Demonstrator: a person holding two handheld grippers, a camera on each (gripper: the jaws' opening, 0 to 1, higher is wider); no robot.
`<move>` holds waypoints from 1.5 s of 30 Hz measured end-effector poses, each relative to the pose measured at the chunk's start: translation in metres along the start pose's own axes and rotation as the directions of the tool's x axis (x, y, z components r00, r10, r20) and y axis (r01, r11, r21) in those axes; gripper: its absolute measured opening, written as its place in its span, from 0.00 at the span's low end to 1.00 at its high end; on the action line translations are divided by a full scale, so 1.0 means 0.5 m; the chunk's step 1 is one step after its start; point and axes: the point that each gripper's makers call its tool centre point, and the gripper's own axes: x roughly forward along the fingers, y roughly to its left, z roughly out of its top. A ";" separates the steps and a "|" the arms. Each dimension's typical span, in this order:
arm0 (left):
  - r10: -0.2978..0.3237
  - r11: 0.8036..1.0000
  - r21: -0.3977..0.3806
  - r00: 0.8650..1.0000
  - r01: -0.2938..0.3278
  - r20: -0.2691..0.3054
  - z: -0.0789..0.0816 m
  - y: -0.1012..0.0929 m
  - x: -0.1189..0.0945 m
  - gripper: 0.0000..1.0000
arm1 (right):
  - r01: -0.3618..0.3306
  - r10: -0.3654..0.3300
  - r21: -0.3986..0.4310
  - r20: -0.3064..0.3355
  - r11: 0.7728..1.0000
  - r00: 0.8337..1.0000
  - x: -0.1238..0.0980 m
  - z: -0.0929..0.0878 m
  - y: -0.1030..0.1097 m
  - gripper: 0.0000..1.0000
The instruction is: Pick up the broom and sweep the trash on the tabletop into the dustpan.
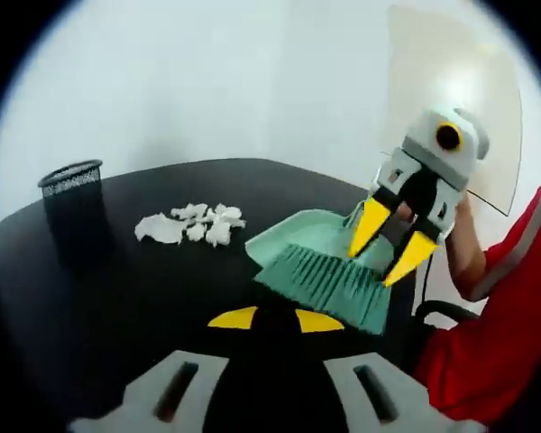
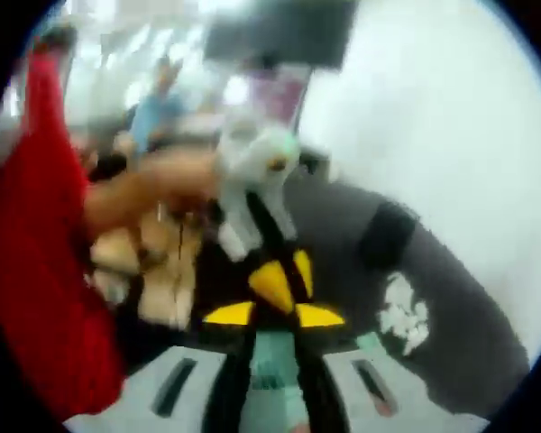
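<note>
Nearest in the left gripper view, the left gripper hangs over the dark tabletop with its yellow tips a little apart and nothing between them. Just beyond and to the right of those tips lies the broom, its green bristles fanned toward the left gripper, with the dustpan touching it from behind. The right gripper comes down over the broom's far end, yellow jaws spread to either side of a dark handle; whether they already grip it I cannot tell.

In the blurred right gripper view, a green shaft runs up between that gripper's own jaws toward the tips, which suggests the broom's long axis lies along the jaws, bristles away from the person.

Farther off, ahead and to the left of the left gripper, sits the trash, a heap of crumpled white paper, well apart from the pan's mouth. Beyond that stands a black mesh bin.

The right gripper is clearly nearer the handle, so the sweep probably runs leftward from it, drawing paper back to the pan.
</note>
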 end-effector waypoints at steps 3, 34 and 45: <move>-0.037 0.997 0.074 0.999 0.035 0.015 0.048 -0.026 0.007 0.21 | 0.192 -0.197 0.044 0.304 0.980 0.932 -0.103 0.093 -0.082 0.32; -0.306 0.766 0.341 0.776 0.545 -0.552 0.044 -0.248 0.211 0.14 | 0.440 -0.657 0.502 0.434 0.745 0.616 -0.362 -0.097 -0.268 0.21; -0.321 0.862 0.360 0.934 0.356 -0.154 0.149 -0.198 0.112 0.14 | 0.447 -0.623 0.448 0.413 0.774 0.665 -0.330 -0.095 -0.245 0.21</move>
